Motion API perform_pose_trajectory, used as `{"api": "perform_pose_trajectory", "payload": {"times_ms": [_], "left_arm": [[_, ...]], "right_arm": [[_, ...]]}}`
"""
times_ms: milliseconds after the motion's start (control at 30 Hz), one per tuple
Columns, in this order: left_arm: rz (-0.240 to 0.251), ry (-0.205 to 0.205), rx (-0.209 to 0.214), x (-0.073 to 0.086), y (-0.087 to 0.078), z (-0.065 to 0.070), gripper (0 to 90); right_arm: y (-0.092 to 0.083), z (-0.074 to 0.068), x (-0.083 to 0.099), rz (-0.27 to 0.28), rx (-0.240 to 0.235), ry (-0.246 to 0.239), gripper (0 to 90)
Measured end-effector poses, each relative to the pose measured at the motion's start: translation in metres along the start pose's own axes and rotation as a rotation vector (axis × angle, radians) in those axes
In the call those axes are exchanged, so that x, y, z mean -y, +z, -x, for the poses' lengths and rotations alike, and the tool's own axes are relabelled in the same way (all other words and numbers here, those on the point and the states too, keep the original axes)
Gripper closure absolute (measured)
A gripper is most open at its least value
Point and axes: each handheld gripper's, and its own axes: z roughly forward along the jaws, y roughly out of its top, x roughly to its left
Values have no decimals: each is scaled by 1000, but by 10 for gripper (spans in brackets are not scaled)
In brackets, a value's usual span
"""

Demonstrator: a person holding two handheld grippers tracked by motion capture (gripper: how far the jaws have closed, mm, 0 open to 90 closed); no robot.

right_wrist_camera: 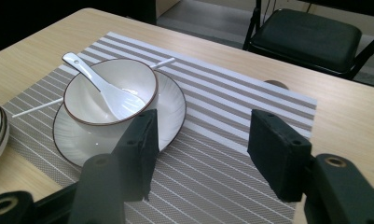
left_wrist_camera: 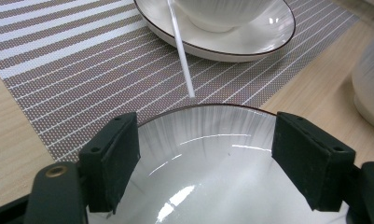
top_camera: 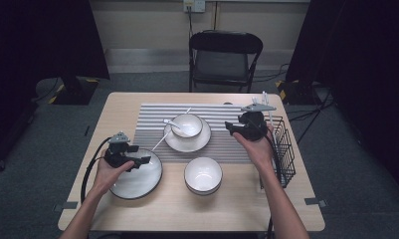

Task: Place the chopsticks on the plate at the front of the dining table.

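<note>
While your left gripper [top_camera: 137,162] hovers at the lower left of the high view, its fingers [left_wrist_camera: 111,158] stand wide over the dark-rimmed plate [top_camera: 137,180] with nothing clamped between them; in the left gripper view that plate's far rim fills the gap between them at the bottom of the frame. Your right gripper [top_camera: 233,127] sits at centre right of the high view, above the right part of the striped placemat [top_camera: 222,144], its fingers [right_wrist_camera: 140,144] also apart and empty. In the right gripper view the bowl [right_wrist_camera: 111,91] with the white spoon [right_wrist_camera: 100,86] in it rests on a saucer [right_wrist_camera: 170,112] at left of centre. A thin white stick [top_camera: 160,141] lies slanted on the placemat, between the saucer and the plate. A second bowl [top_camera: 203,175] stands on the bare bench [top_camera: 247,209] at lower centre, and a black wire rack [top_camera: 285,149] stands at the right edge.
</note>
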Motion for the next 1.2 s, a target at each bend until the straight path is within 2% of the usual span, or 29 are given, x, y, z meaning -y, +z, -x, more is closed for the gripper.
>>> {"api": "perform_pose_trajectory", "payload": {"times_ms": [100,200,500,733,867,1067,1200], "left_arm": [[-7,11,-7,0,0,2,230],[-7,13,0,-1,0,2,230],[-5,10,2,0,1,2,230],[-10,9,-5,1,1,1,233],[-11,14,-4,1,1,1,237],[-13,11,-8,1,2,0,238],[-10,5,-11,1,2,-1,241]], "right_arm": [[-5,6,-1,20,19,18,388],[-7,10,-1,20,36,12,405],[-15,26,-1,23,65,51,421],[-23,35,-5,39,94,55,446],[-27,44,-5,44,106,73,466],[-30,55,-3,41,148,83,464],[-28,60,-2,38,158,100,468]]}}
